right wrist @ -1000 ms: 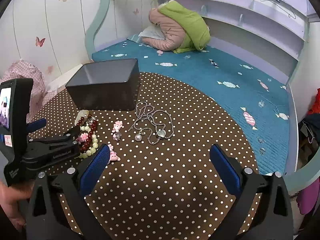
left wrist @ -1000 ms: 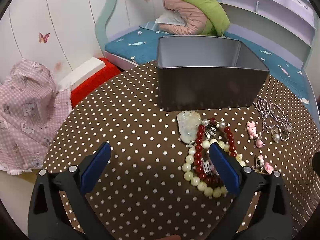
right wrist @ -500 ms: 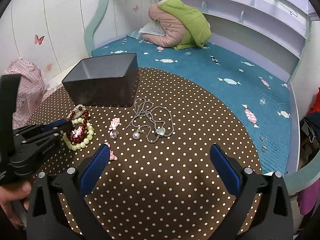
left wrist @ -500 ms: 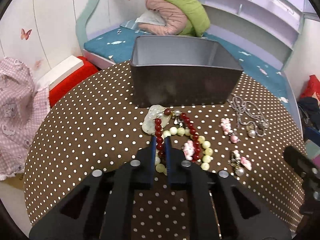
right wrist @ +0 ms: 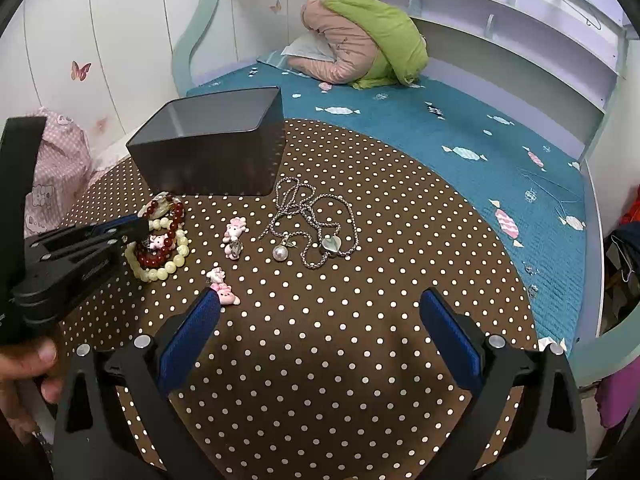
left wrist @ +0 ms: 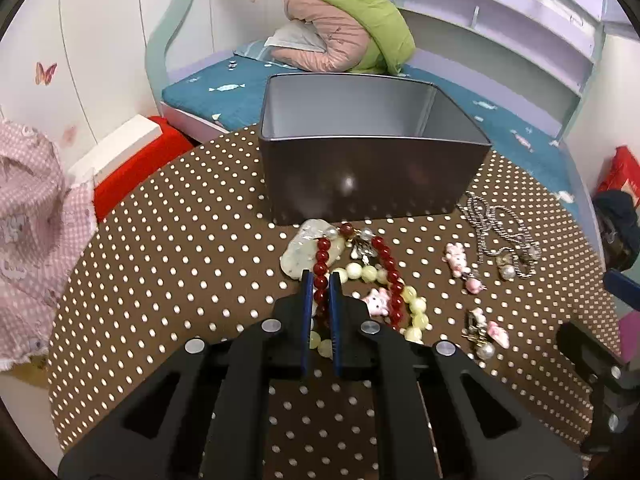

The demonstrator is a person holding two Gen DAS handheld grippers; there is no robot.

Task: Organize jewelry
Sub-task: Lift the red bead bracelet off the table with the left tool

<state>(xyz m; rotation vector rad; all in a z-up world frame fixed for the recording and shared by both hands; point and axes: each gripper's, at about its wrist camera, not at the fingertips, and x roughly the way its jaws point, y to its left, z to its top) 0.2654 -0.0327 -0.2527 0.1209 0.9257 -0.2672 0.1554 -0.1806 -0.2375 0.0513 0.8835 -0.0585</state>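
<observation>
Black hand-held gripper [left wrist: 320, 280], blue pads [left wrist: 307, 292], silver screws

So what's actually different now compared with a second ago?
The left gripper moved forward over the bead pile and went from wide open to shut on the red bead bracelet. The right gripper stayed open and hovering; the grey tin, silver chain necklace and pink charms haven't moved.
</observation>
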